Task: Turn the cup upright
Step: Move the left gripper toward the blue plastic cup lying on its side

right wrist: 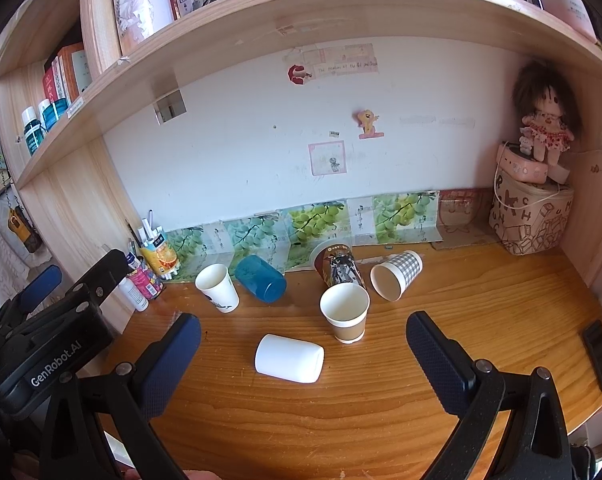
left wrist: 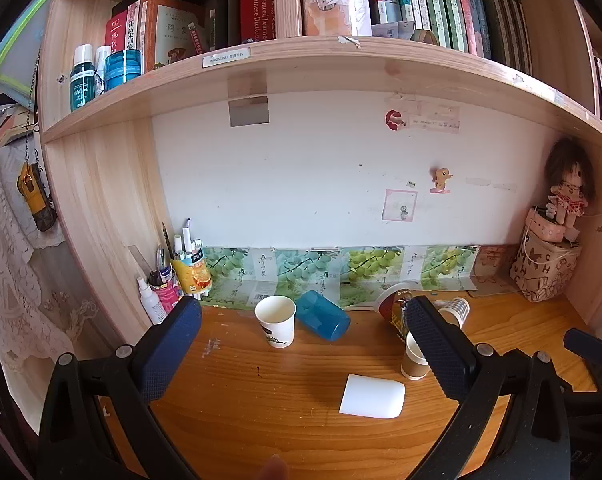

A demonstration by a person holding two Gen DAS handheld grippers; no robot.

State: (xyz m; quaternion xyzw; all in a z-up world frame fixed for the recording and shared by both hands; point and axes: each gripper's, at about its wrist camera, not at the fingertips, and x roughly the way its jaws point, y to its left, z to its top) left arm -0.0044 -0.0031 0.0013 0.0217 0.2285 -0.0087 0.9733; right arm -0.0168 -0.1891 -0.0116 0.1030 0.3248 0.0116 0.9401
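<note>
Wooden desk (right wrist: pixel 381 400) in a bookshelf alcove, white back wall, grape-print cartons leaning along its foot; six cups scattered on the wood.

Upright, needing nothing: white paper cup with a dark print (right wrist: pixel 217 287), beyond the right gripper's left finger; brown-banded paper cup (right wrist: pixel 345 312), ahead between that gripper's fingers.

On their sides: plain white plastic cup (right wrist: pixel 289 358), closest, lying just ahead of the right gripper (right wrist: pixel 303 354) and between its fingers, mouth hidden from both views; translucent blue plastic cup (right wrist: pixel 261 279), beyond it, touching the printed cup; dark printed paper cup (right wrist: pixel 339 270) and grey-checked paper cup (right wrist: pixel 397 274), farthest back.

Right gripper: fingers spread wide, holding nothing, framing the white plastic cup, probably because it is the nearest fallen one.

Left gripper (left wrist: pixel 301 354): fingers likewise apart and empty, hovering back; its right finger (left wrist: pixel 437 352) overlaps the brown-banded cup in that view.

Black phone (right wrist: pixel 601 354): flat, outside the right finger, out of the way.
</note>
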